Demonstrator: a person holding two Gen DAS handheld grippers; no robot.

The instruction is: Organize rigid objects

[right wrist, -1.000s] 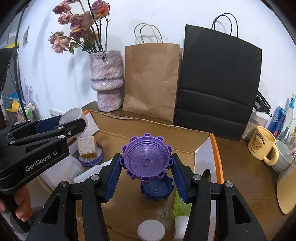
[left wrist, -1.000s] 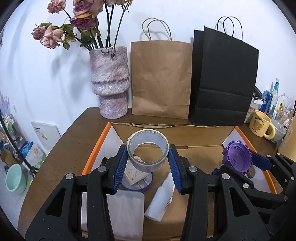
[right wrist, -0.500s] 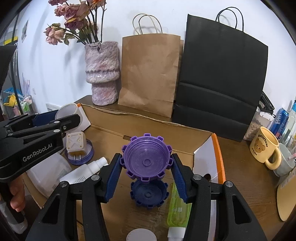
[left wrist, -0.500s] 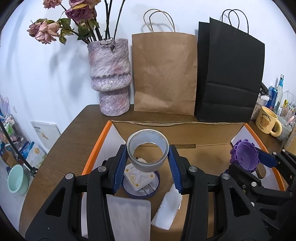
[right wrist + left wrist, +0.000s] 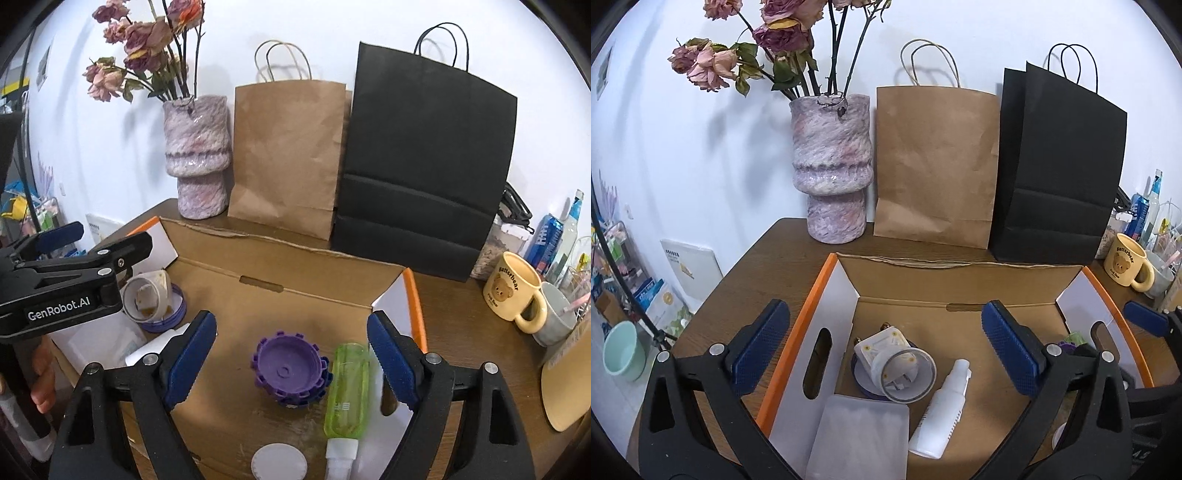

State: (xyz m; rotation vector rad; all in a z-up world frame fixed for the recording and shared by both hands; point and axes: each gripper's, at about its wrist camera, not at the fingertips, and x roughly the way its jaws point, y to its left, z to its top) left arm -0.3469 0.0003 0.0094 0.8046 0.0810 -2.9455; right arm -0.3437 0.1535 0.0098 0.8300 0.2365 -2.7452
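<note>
On the left side of the cardboard box [image 5: 960, 295], the left gripper [image 5: 886, 347] hangs with its jaws spread wide and nothing between them. Below it, the tape roll [image 5: 907, 374] lies tilted on the box floor against a white plug adapter [image 5: 881, 345] on a blue lid, with a frosted container [image 5: 860, 439] in front and a white spray bottle [image 5: 942, 417] just to the right. Further right, the right gripper [image 5: 291, 358] is likewise spread and empty above the purple gear cap [image 5: 286, 369], which sits nested on a darker blue gear cap [image 5: 308, 397], touching a green bottle [image 5: 347, 395] lying alongside.
</note>
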